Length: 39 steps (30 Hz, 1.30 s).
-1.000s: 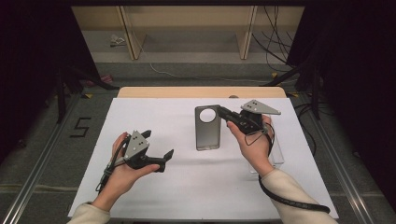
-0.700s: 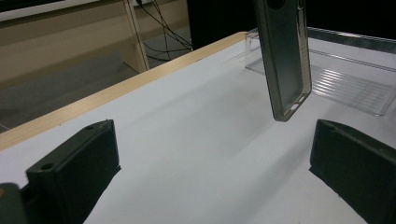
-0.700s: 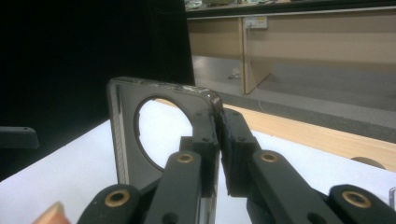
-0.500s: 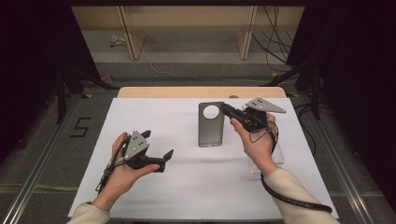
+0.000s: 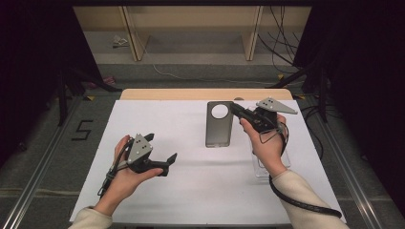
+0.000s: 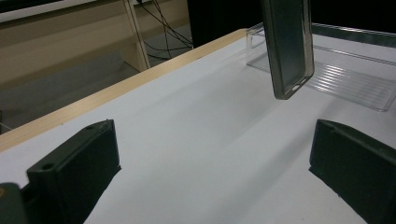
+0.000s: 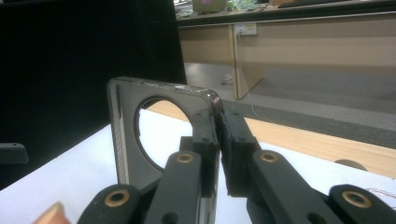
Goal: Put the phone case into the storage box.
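We see two black handheld two-jaw grippers: the left gripper (image 5: 165, 161) and the right gripper (image 5: 237, 110), each topped by a grey three-cornered plate. A thick black cable (image 5: 300, 202) trails from the right unit. The right gripper's jaw links carry brass-coloured pivot pins (image 7: 185, 158). Both forearms wear cream-coloured long sleeves (image 5: 305, 191).

Open white table (image 5: 191, 191) between both grippers; blocked at right by raised phone case (image 5: 219, 125) and clear tray (image 6: 348, 77).
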Each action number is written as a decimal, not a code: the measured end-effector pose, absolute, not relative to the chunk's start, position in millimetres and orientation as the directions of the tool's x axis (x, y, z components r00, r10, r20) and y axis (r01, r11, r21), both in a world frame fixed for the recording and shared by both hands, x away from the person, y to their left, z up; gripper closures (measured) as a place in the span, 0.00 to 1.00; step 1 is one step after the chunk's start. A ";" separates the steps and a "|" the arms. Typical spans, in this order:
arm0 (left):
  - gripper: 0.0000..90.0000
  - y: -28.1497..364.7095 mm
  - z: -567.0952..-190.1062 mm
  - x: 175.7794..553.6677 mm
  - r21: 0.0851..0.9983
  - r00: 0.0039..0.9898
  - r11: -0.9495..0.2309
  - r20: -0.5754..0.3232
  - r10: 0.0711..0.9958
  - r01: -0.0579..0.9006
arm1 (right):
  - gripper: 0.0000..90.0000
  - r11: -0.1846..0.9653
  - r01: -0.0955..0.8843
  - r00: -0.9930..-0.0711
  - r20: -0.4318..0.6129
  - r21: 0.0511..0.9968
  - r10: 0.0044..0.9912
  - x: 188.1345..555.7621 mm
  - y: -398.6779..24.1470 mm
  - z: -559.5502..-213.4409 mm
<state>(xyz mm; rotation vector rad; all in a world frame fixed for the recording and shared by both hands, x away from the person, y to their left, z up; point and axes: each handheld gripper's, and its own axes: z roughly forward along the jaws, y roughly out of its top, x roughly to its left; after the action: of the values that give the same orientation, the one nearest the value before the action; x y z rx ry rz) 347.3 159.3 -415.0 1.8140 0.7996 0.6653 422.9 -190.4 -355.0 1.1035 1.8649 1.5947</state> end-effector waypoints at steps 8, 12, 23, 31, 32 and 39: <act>0.01 159.9 -415.5 347.7 0.934 0.629 -0.280 0.083 0.773 0.221 | 0.95 -0.001 0.281 -0.570 0.167 0.960 0.804 424.1 -194.7 -353.3; 0.01 160.3 -415.4 348.0 0.934 0.629 -0.283 0.086 0.773 0.220 | 0.95 -0.003 0.283 -0.566 0.169 0.959 0.807 424.9 -196.9 -352.5; 0.01 160.4 -415.6 348.0 0.933 0.627 -0.284 0.087 0.774 0.221 | 0.95 -0.014 0.279 -0.555 0.174 0.960 0.813 426.5 -202.9 -350.2; 0.01 160.7 -415.9 348.1 0.933 0.626 -0.284 0.087 0.775 0.223 | 0.95 -0.022 0.274 -0.546 0.175 0.961 0.820 427.5 -208.0 -347.8; 0.01 160.7 -415.8 348.1 0.932 0.626 -0.285 0.087 0.775 0.223 | 0.95 -0.025 0.275 -0.544 0.176 0.961 0.820 427.5 -208.5 -347.4; 0.01 160.8 -415.7 348.2 0.933 0.624 -0.284 0.087 0.776 0.222 | 0.95 -0.031 0.268 -0.534 0.175 0.963 0.827 428.4 -213.0 -345.4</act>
<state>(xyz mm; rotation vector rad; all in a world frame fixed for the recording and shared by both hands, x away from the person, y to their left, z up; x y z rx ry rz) 348.2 160.8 -415.7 1.8184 0.8046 0.6740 428.4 -213.0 -345.4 1.1463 1.7892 1.5961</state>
